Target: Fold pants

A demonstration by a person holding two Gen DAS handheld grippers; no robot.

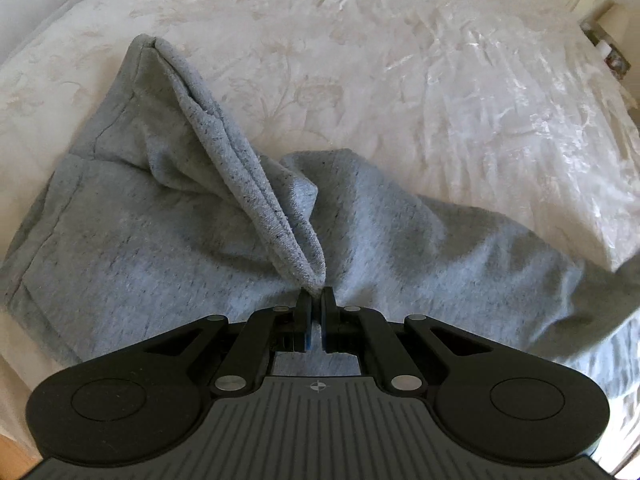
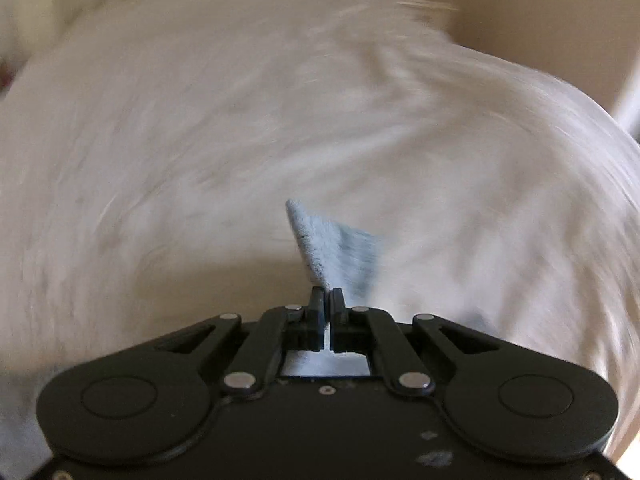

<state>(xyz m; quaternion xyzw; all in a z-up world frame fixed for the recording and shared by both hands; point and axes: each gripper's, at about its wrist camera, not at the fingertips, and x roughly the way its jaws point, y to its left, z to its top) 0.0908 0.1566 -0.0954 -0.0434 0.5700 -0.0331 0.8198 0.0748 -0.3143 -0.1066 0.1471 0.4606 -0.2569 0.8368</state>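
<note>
Grey sweatpants (image 1: 160,240) lie bunched on a white bedspread (image 1: 360,60). My left gripper (image 1: 316,294) is shut on a doubled edge of the pants, and a ridge of fabric rises from the jaws up toward the far left. In the right wrist view, my right gripper (image 2: 328,296) is shut on a small corner of the grey pants (image 2: 332,248), which sticks up past the jaws. That view is heavily motion-blurred, with the white bedspread (image 2: 200,140) behind.
The bed's right edge drops off at the right of the left wrist view, with a nightstand (image 1: 608,48) holding small items at the far right corner. A beige wall (image 2: 540,12) shows at the upper right of the right wrist view.
</note>
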